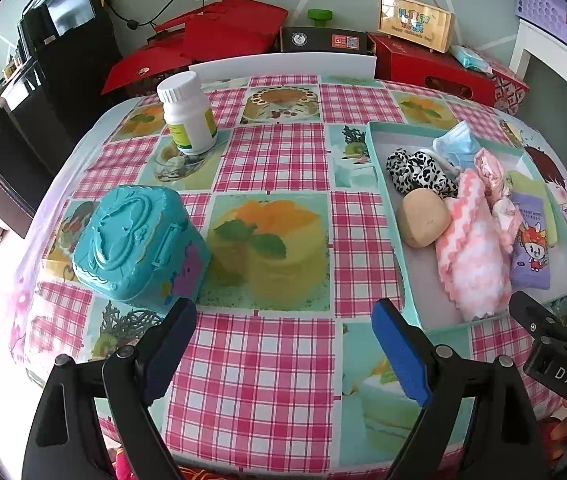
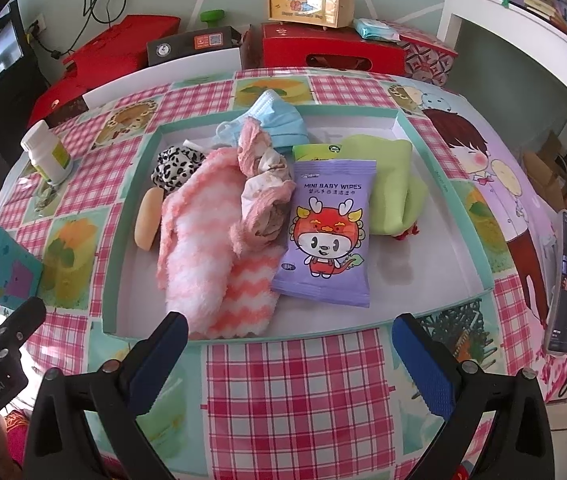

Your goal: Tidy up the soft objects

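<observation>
Left wrist view: the left gripper [image 1: 283, 344] hangs over bare tablecloth [image 1: 275, 160], jaws wide apart and empty — a teal box [image 1: 139, 244] and white bottle [image 1: 189, 114] stand to its left, the tray [image 1: 371, 152] of soft things to its right.

Right wrist view: the right gripper [image 2: 289, 354] hovers at the tray's [image 2: 479, 248] near rim, jaws apart, nothing between — inside lie a pink cloth [image 2: 195, 240], wipes pack [image 2: 327, 232], mask [image 2: 279, 120] and green cloth [image 2: 391, 184].
</observation>
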`<action>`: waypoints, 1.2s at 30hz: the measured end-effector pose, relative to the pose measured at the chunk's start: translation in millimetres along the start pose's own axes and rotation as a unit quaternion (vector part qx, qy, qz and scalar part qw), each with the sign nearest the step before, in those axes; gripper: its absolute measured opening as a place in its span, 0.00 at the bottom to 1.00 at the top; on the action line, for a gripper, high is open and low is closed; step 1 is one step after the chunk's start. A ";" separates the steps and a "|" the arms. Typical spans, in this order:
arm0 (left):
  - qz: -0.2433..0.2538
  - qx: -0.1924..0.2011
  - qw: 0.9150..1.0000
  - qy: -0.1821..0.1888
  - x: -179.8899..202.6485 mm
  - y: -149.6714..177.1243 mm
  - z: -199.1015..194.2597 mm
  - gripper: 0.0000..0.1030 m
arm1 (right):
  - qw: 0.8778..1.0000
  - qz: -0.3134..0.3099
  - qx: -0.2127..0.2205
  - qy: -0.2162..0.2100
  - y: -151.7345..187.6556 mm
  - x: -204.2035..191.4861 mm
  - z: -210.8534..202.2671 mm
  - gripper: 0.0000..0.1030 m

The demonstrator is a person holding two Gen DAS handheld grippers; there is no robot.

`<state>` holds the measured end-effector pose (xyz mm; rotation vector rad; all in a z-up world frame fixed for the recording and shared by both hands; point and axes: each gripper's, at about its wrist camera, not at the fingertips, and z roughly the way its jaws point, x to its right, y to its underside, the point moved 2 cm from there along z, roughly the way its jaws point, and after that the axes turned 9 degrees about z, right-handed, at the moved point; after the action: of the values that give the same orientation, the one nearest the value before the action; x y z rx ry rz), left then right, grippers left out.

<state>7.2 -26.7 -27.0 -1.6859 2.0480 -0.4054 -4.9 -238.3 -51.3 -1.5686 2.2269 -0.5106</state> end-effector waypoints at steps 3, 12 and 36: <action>0.001 -0.001 1.000 -0.001 0.4 0.0 0.8 0.87 | 1.000 -0.002 0.000 0.000 0.2 -0.8 0.4 1.00; -0.001 -0.003 1.000 0.004 0.2 0.3 2.7 0.87 | 1.000 -0.004 -0.003 -0.001 1.5 -2.3 2.4 1.00; -0.007 -0.012 1.000 -0.014 -3.7 1.7 8.9 0.87 | 1.000 -0.006 -0.005 -0.002 2.2 -4.2 3.5 1.00</action>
<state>10.9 -22.2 -34.8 -1.7117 2.0302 -0.3606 -3.7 -233.9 -55.0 -1.5867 2.2219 -0.5017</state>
